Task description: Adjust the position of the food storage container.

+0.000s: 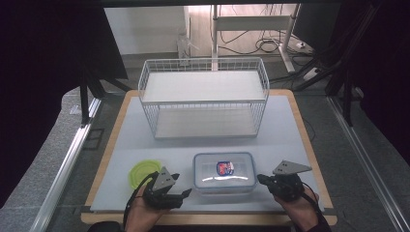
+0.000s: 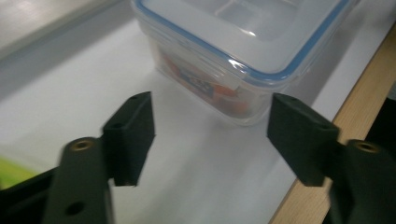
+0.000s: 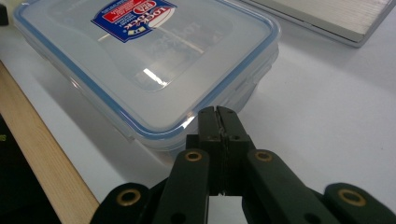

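a: which step are we looking at?

b: both grippers are closing in on the clear lidded container (image 1: 224,172) sitting at the near edge of the table (image 1: 145,145), in front of the wire basket (image 1: 203,96). it looks like the approach, before any grip.

a: and the jaws?

b: the left gripper (image 1: 178,192) is standing partly open with nothing between the jaws, aiming at the box's corner. the right gripper (image 3: 218,116) is pressed shut and empty, its tips just beside the container's side, maybe touching.

a: next?

b: probably bracing it from both sides.
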Tool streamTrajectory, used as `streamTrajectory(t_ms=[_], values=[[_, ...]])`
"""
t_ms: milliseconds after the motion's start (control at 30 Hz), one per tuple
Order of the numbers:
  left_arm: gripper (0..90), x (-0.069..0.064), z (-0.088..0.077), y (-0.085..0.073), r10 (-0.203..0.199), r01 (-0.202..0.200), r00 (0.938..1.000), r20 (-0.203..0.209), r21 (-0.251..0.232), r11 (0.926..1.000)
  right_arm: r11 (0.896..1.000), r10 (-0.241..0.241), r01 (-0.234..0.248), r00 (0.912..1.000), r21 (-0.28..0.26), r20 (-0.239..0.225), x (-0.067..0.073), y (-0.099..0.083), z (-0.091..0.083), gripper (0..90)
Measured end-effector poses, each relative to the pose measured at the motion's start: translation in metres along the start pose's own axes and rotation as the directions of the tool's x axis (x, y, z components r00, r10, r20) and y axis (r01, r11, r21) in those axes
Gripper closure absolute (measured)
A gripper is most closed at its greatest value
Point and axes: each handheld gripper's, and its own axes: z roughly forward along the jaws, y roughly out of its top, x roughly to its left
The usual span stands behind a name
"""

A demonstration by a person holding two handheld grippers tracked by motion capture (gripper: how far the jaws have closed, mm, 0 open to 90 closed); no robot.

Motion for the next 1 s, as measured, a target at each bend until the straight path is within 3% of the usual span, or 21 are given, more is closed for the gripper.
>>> streamTrajectory(t_ms=[167,233,333,367,633,733,867,1000], values=[[72.8,0.015,-0.016,-0.008,-0.065,0.066,0.9974,-0.03,0.037,0.9971,1.0,0.002,-0.001,0.9997,-0.028,0.026,-0.002,0.0,-0.005,73.3],[80.7,0.02,-0.018,-0.011,-0.081,0.085,0.9954,-0.051,0.065,0.9943,0.999,0.014,-0.012,0.9989,-0.046,0.044,-0.005,-0.001,-0.006,66.4],[84.2,0.028,-0.019,-0.015,-0.096,0.104,0.9919,-0.084,0.107,0.9887,0.998,0.023,-0.019,0.9971,-0.06,0.072,-0.008,-0.002,-0.007,60.1],[86.5,0.031,-0.019,-0.017,-0.106,0.114,0.9914,-0.076,0.104,0.988,0.998,0.026,-0.021,0.9964,-0.062,0.081,-0.008,-0.003,-0.007,58.6],[88.3,0.052,-0.024,-0.022,-0.165,0.173,0.9817,-0.095,0.088,0.981,0.998,0.027,-0.021,0.9949,-0.066,0.097,-0.011,-0.005,-0.005,52.4],[87.9,0.058,-0.024,-0.023,-0.198,0.204,0.9773,-0.076,0.072,0.9764,0.998,0.031,-0.025,0.9945,-0.06,0.1,-0.012,-0.006,-0.004,50.8],[76.2,0.054,-0.021,-0.02,-0.187,0.192,0.9802,-0.065,0.068,0.9791,0.998,0.034,-0.028,0.9939,-0.057,0.105,-0.014,-0.006,-0.004,47.6],[58.4,0.042,-0.012,-0.01,-0.183,0.182,0.9829,0.023,0.032,0.9828,0.997,0.046,-0.039,0.9929,-0.07,0.11,-0.016,-0.005,-0.005,41.5]])
